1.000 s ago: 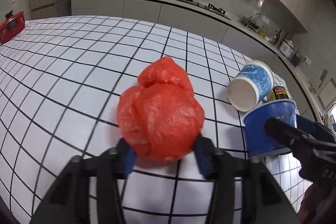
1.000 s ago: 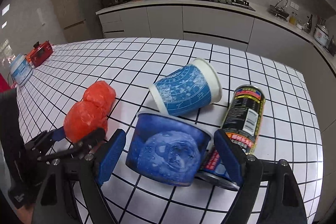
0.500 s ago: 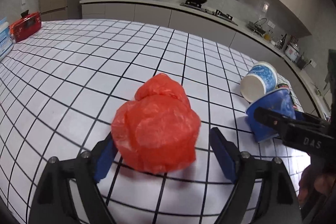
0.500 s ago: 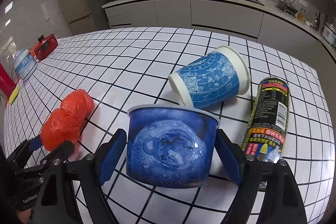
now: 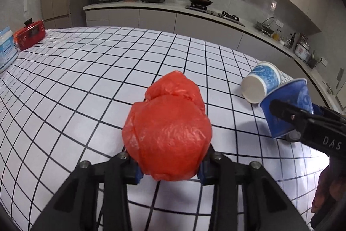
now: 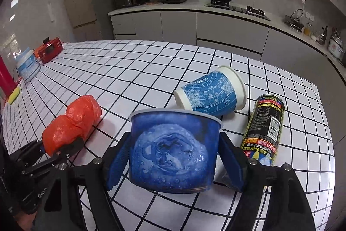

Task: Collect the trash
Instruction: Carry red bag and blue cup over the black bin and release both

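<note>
On gridded tabletop [image 5: 86,83]: left hand-held gripper [image 5: 170,168] pinches crinkly red bag [image 5: 168,135]; right hand-held gripper [image 6: 175,163] closing on glossy blue bowl [image 6: 173,148].

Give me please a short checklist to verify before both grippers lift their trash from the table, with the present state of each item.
1. Left gripper closed on the red plastic bag: ok. Its jaws have just closed and squeeze the bag at both sides.
2. Right gripper closed on the dark blue paper bowl: ok. Its jaws have just been closing, and both pads lie against the bowl's wall.
3. Bowl free of the tipped paper cup behind it: cannot tell; the rims overlap in both views.
4. Bowl free of the lying can: cannot tell; the right finger hides the gap.
5. Bag whole, nothing spilling: ok.
6. Bin to drop into: not ok, none in view.
</note>
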`<state>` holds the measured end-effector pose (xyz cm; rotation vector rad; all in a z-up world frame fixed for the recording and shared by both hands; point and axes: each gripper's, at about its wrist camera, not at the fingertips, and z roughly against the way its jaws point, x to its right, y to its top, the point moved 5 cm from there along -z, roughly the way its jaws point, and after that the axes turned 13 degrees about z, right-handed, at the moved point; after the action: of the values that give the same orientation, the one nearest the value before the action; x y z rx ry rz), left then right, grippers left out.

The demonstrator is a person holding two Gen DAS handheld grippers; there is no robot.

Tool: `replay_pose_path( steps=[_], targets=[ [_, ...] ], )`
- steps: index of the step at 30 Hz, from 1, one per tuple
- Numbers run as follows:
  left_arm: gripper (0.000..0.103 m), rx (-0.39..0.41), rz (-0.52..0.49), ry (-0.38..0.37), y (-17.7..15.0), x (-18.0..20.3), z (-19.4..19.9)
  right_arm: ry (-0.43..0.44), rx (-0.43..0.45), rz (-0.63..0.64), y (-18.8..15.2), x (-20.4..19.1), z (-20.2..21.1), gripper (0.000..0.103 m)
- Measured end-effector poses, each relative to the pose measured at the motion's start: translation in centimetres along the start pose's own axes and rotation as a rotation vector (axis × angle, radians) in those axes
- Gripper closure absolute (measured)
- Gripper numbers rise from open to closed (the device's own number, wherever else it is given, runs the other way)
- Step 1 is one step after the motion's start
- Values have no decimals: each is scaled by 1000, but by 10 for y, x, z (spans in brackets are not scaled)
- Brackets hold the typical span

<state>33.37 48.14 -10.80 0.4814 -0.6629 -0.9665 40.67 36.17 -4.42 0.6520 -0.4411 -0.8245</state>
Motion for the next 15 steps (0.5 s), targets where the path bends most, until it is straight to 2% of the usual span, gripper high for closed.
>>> replay_pose_path(
  steps=[8,15],
  targets=[
    [66,21,-20,-10,-11,23,23,-11,36,-7,-10,11,30,23],
    [66,34,-44,-27,-34,61,42,-31,57,-33,-41,42,66,23]
  ],
)
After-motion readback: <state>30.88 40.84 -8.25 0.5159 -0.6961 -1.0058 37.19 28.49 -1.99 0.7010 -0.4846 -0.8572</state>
